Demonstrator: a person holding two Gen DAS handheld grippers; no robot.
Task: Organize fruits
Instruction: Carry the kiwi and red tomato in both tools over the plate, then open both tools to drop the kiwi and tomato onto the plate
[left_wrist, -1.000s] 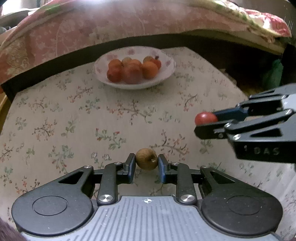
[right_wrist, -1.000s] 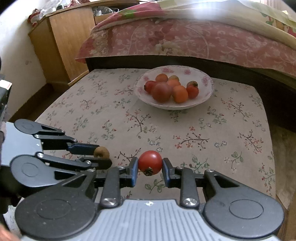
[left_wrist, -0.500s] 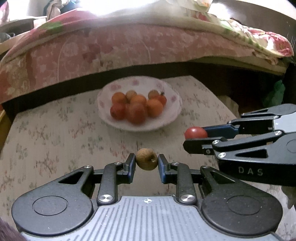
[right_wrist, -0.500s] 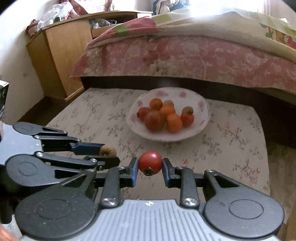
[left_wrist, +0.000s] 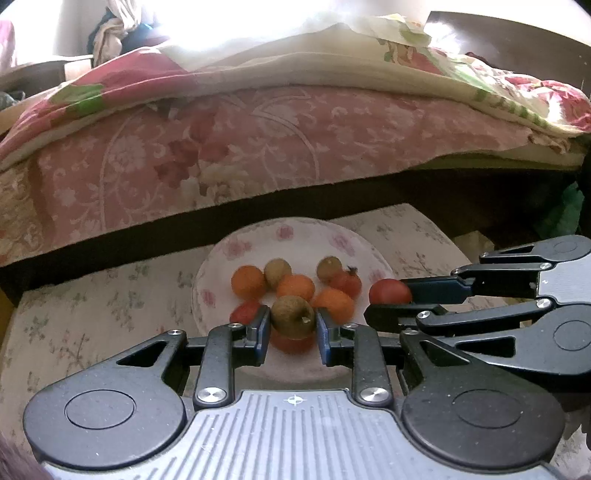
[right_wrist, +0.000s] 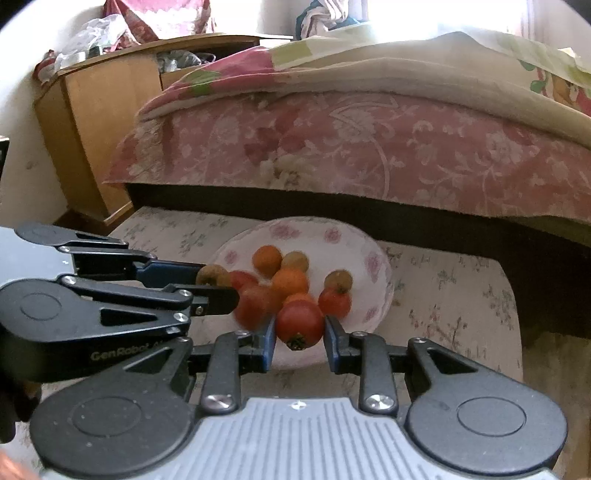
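Brown fruit (left_wrist: 293, 318), small, round, rough-skinned, clamped across its middle in the left gripper (left_wrist: 291, 326), jaws closed snugly on both sides, held over the near part of the bowl (left_wrist: 236, 247). Red tomato (right_wrist: 300, 323), smooth and glossy, pinched the same way in the right gripper (right_wrist: 299, 332), over the bowl's near rim. Both light, probably soft-skinned, the tomato likely slippery and easy to bruise: best held lightly at the widest girth, released low. Piled fruit (left_wrist: 295, 286) already in the bowl, oranges, tomatoes and more brown ones, rounded and liable to roll. Bowl on the flowered table (left_wrist: 92, 302), beside a bed (left_wrist: 221, 140).
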